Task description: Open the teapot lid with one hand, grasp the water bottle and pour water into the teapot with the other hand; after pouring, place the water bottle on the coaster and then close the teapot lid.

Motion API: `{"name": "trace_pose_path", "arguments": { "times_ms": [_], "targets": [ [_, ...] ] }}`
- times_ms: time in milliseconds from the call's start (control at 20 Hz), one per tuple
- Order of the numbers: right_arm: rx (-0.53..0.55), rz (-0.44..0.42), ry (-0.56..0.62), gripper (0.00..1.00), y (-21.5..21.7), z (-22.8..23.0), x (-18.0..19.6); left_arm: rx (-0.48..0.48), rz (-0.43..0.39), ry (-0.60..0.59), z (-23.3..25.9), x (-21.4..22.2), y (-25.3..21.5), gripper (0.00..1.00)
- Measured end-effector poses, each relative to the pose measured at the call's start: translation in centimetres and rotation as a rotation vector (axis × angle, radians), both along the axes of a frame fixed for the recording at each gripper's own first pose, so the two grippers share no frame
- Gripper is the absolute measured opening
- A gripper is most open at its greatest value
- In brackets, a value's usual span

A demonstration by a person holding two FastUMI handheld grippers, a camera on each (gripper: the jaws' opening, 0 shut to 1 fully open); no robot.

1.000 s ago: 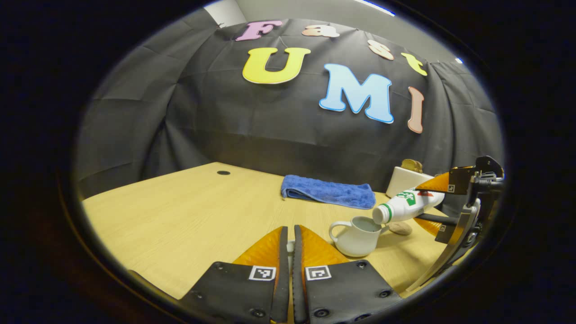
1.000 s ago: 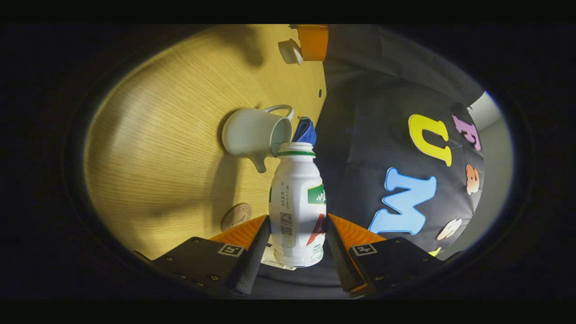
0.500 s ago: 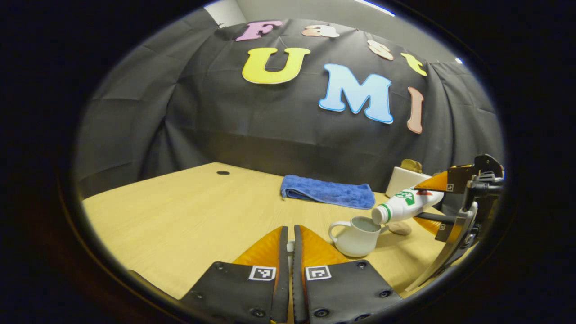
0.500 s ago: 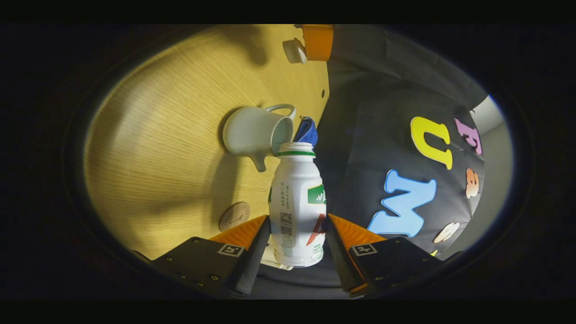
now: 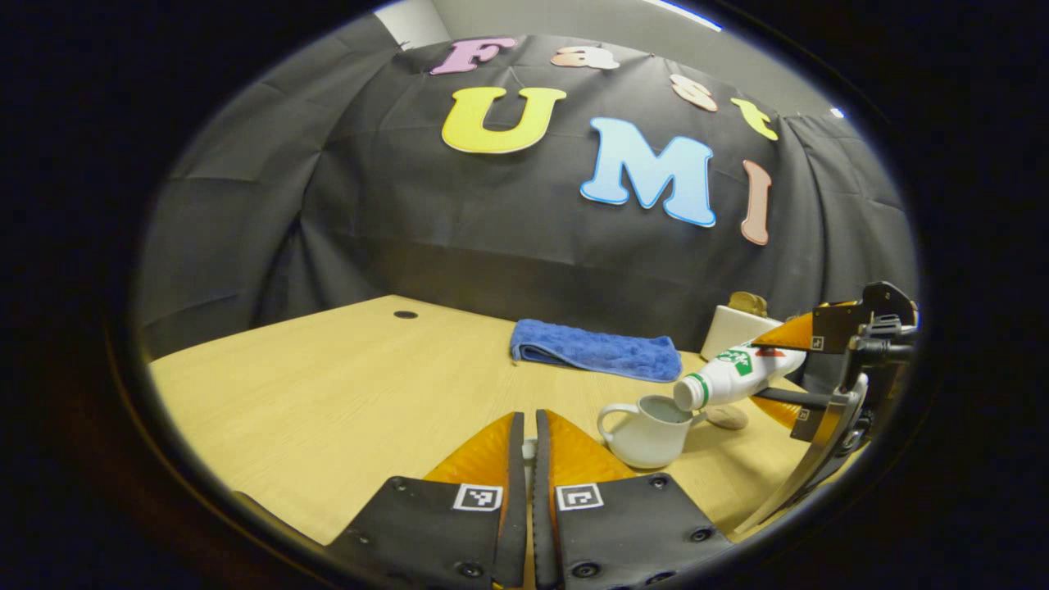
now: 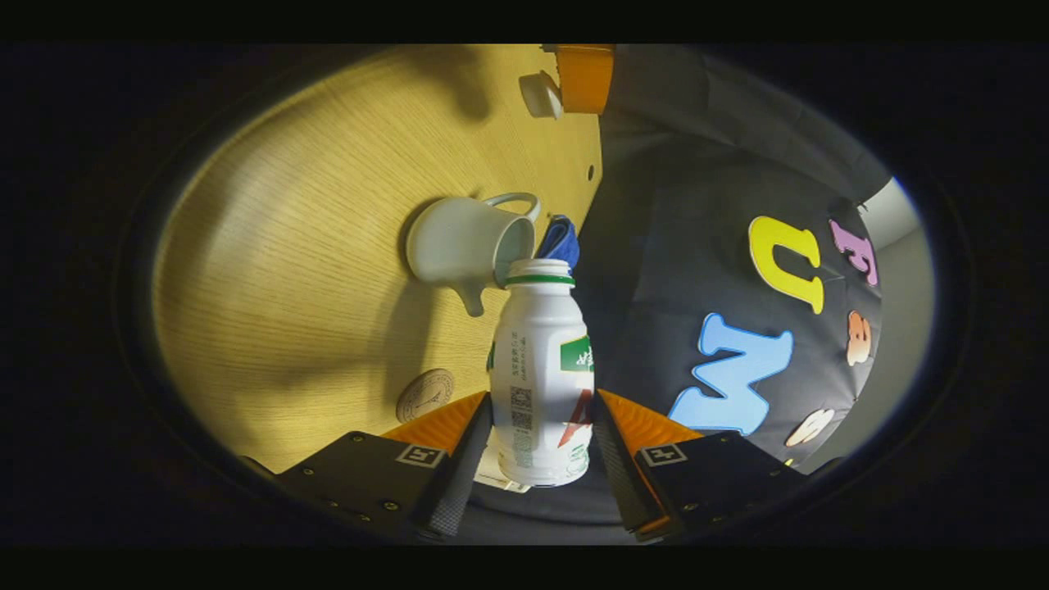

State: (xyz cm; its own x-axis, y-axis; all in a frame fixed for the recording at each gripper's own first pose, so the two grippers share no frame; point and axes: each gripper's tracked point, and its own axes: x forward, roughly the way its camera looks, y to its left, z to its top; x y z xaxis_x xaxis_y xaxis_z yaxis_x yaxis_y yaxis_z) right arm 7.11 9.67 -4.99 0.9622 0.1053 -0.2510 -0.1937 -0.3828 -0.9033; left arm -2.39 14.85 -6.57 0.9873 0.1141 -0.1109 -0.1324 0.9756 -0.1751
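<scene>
Bottle [image 6: 541, 369] orientation governs the coming move. In the right gripper view the water bottle runs lengthwise away from the right hand-held gripper [image 6: 541, 459], both fingers clamped on its lower body, open mouth pointing forward. In the left gripper view the bottle [image 5: 742, 375] lies tilted, mouth down and toward the open top of the teapot [image 5: 649, 430], just above the rim; whether water is running cannot be told. The coaster [image 6: 426, 395] lies on the desk [image 6: 287, 270] near the teapot's spout side, so the right hand-held gripper is the nearer one. Judged next: bring the bottle's long axis upright, then set it on the coaster. The left hand-held gripper [image 5: 529, 447] has its fingers nearly together, pinching a small white piece, probably the lid [image 6: 541, 94], held well apart from the teapot [image 6: 467, 246].
</scene>
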Motion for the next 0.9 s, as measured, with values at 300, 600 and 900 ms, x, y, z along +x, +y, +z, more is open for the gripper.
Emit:
{"name": "trace_pose_path", "arguments": {
  "times_ms": [300, 600, 900],
  "targets": [
    [0.019, 0.000, -0.004, 0.71, 0.0, -0.1, -0.1, 0.001, 0.000, 0.000, 0.0, 0.0, 0.0, 0.10],
    [0.186, -0.027, 0.012, 0.71, -0.3, -0.7, -0.1, 0.006, -0.004, 0.003, 0.0, 0.0, 0.0, 0.10],
    [0.431, -0.079, 0.013, 0.71, -0.3, -1.7, -1.1, 0.000, 0.002, 0.005, 0.0, 0.0, 0.0, 0.14]
  ]
}}
